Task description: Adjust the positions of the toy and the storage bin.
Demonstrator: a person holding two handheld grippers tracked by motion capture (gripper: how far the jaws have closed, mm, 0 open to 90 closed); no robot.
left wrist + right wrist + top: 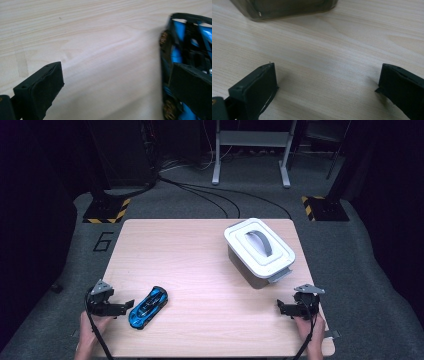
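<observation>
Looking down from the high view, one blue toy car (pixel 148 307) sits near the table's (pixel 200 270) front-left, just beside the left gripper (pixel 129 305), plus one lidded white box (pixel 259 251). Left gripper view: jaws spread, glossy blue-black car at one jaw. Right gripper view: right gripper (pixel 325 87) spread over bare wood.

Table (pixel 200 250) brightly lit, surroundings dark; toy car (pixel 185 62) blurred.
</observation>
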